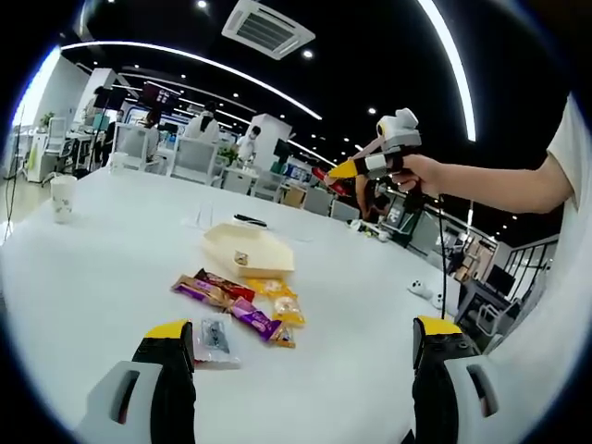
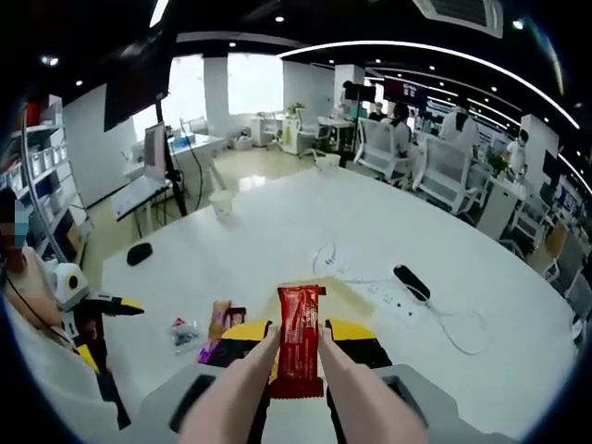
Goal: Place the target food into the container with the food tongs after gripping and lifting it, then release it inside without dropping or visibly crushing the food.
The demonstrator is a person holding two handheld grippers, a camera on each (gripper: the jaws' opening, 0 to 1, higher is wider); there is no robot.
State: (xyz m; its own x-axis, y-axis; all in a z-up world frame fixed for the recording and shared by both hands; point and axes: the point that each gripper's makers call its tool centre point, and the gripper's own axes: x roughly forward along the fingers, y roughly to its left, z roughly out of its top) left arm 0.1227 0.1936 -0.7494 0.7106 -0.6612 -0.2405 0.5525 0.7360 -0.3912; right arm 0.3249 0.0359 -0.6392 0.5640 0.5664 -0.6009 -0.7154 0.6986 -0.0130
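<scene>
My right gripper point(image 2: 301, 340) is shut on a pair of beige food tongs point(image 2: 242, 388), and the tongs pinch a red snack packet point(image 2: 299, 338) held up above the table. A cream paper container point(image 2: 353, 298) lies just beyond the packet. In the left gripper view the container point(image 1: 248, 250) sits mid-table, with purple and yellow wrapped snacks point(image 1: 242, 305) and a clear packet point(image 1: 215, 338) in front of it. My left gripper point(image 1: 301, 338) stands wide open over the table, with nothing between its jaws. The right gripper point(image 1: 359, 166) hangs high at the upper right in a person's hand.
A paper cup point(image 1: 63, 196) stands at the far left of the white round table point(image 1: 111, 268). A power strip point(image 2: 398, 301) with cable and a black object point(image 2: 412, 282) lie to the right; a black mouse point(image 2: 139, 252) lies left. Office chairs and people are behind.
</scene>
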